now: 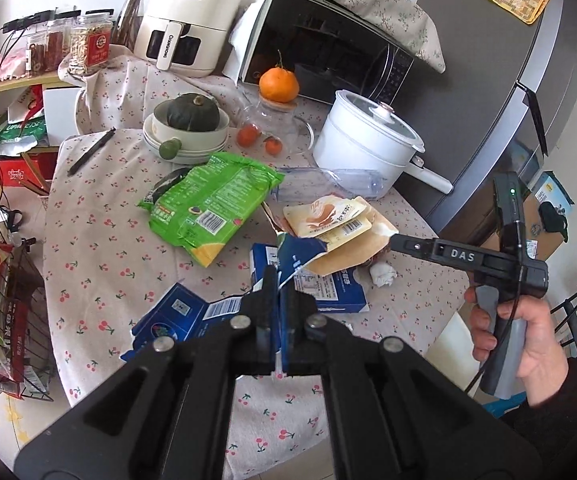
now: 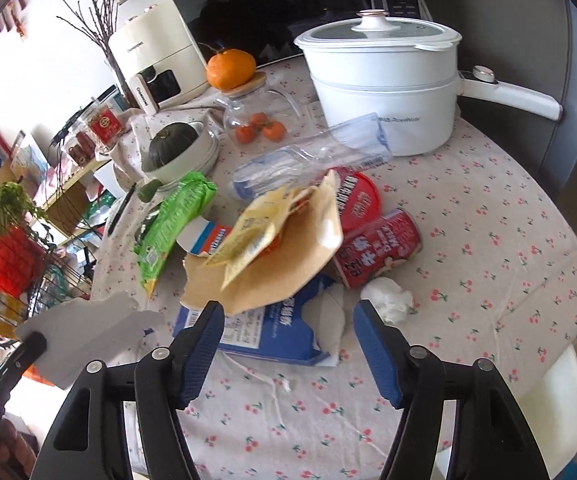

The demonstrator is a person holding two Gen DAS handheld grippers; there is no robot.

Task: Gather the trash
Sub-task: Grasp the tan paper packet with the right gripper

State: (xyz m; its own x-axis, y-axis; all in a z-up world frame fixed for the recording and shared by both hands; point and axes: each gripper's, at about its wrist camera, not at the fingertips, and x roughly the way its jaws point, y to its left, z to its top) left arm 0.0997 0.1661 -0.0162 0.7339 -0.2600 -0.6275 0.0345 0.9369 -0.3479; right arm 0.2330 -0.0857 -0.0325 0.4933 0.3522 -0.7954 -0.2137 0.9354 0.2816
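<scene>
My left gripper [image 1: 278, 280] is shut on a torn blue carton piece [image 1: 288, 256] and holds it above the table; its white underside shows in the right wrist view [image 2: 88, 332]. My right gripper [image 2: 288, 312] is open and empty just above a blue carton [image 2: 264, 332] lying on the table. It also appears in the left wrist view [image 1: 398, 240], at the edge of a tan pouch [image 1: 352, 248]. Trash lies around: a green wrapper [image 1: 212, 200], a red can [image 2: 380, 248], a crumpled tissue [image 2: 388, 300], a clear plastic bottle [image 2: 312, 160].
A white electric pot [image 2: 388, 92], a glass jar with small oranges [image 2: 260, 120], a bowl holding a green squash [image 1: 192, 120], an air fryer [image 1: 188, 20] and a microwave [image 1: 328, 48] stand at the back. A wire basket [image 1: 4, 300] hangs left of the table.
</scene>
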